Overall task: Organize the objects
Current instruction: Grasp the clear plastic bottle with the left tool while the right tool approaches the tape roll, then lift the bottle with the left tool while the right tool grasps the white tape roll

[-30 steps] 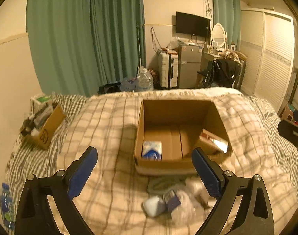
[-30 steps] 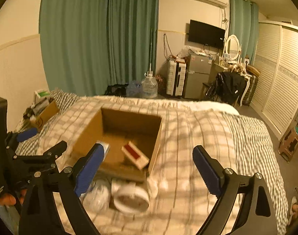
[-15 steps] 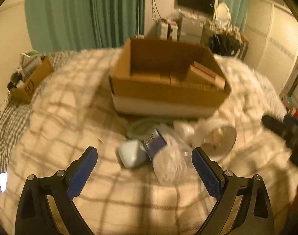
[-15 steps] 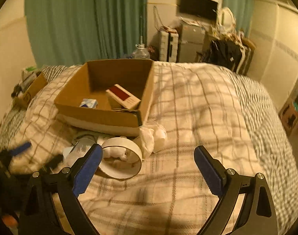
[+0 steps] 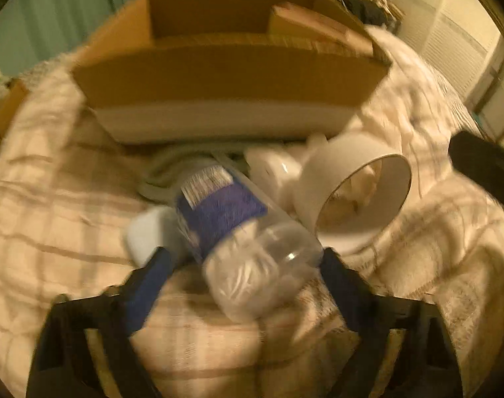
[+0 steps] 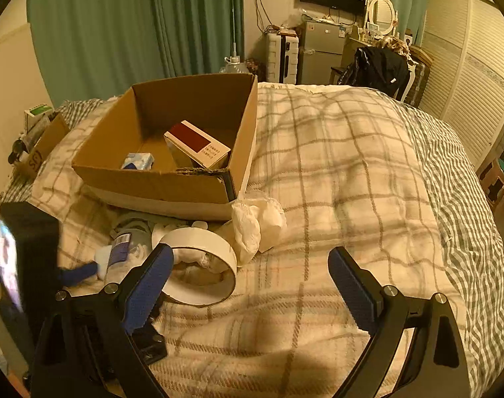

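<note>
Left wrist: left claw [image 5: 243, 270] spread around bottle [image 5: 248, 248]; right claw [image 6: 250, 273] spread over blanket [image 6: 334, 172].

A box [image 6: 172, 179] sits on the bed [image 6: 351, 172], toward its left half. In the box, a carton [image 6: 197, 144] leans against the right wall and a small packet [image 6: 137, 161] lies near the front left corner. Just before the box lies a cluster: a bottle [image 5: 242, 232] on its side, a pouch [image 5: 145, 235] touching it on the left, a paper ring [image 6: 202, 268] to its right, and a crumpled wad [image 6: 255, 222] at the box's front right corner. The left gripper [image 5: 243, 285] straddles the bottle's near end. The right gripper [image 6: 248, 285] hangs right of the cluster, its left finger before the ring. A second box [image 6: 41, 147] lies at the bed's far left edge.
</note>
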The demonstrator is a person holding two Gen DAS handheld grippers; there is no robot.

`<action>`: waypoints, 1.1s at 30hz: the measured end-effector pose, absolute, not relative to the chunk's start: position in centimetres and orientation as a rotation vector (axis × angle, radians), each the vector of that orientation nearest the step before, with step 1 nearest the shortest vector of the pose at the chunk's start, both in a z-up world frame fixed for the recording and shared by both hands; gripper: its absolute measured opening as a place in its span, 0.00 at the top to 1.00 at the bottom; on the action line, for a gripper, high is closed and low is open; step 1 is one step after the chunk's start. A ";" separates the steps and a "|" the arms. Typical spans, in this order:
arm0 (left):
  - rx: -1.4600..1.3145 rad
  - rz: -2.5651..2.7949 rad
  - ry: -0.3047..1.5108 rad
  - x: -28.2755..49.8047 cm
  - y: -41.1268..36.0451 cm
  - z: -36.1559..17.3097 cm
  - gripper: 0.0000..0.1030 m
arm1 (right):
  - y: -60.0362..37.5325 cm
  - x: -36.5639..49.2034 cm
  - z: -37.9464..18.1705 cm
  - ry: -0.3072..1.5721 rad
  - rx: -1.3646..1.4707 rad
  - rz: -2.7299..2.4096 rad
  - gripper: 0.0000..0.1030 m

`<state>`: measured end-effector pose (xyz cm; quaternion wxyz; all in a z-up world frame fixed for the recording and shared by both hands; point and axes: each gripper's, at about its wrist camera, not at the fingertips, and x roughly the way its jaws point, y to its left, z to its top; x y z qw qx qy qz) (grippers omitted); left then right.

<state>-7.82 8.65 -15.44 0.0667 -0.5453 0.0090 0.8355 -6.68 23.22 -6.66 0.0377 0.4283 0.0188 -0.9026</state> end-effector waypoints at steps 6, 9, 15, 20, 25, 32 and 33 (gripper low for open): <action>-1.560 2.560 -0.087 -6.7 6.8 -13.8 0.28 | 23.1 -6.7 -6.8 0.070 1.328 -2.777 0.08; -1.505 2.605 -0.134 -5.7 4.8 -12.0 0.29 | 23.2 -6.8 -6.9 0.059 1.334 -2.776 0.08; -1.480 2.663 -0.213 -4.6 0.7 -10.8 0.29 | 21.5 -7.7 -7.8 0.002 1.393 -2.643 0.08; -1.529 2.679 -0.269 -5.5 -1.1 -11.5 0.30 | 18.5 -9.5 -10.5 0.061 1.543 -2.549 0.08; -1.516 2.681 -0.242 -5.6 -0.6 -11.8 0.30 | 17.6 -10.5 -12.6 0.105 1.635 -2.546 0.11; -1.412 2.724 -0.218 -4.1 -0.3 -9.8 0.32 | 18.6 -8.7 -10.5 0.030 1.498 -2.581 0.18; -1.409 2.726 -0.216 -4.0 -0.2 -9.6 0.33 | 18.6 -8.2 -9.7 0.028 1.460 -2.589 0.18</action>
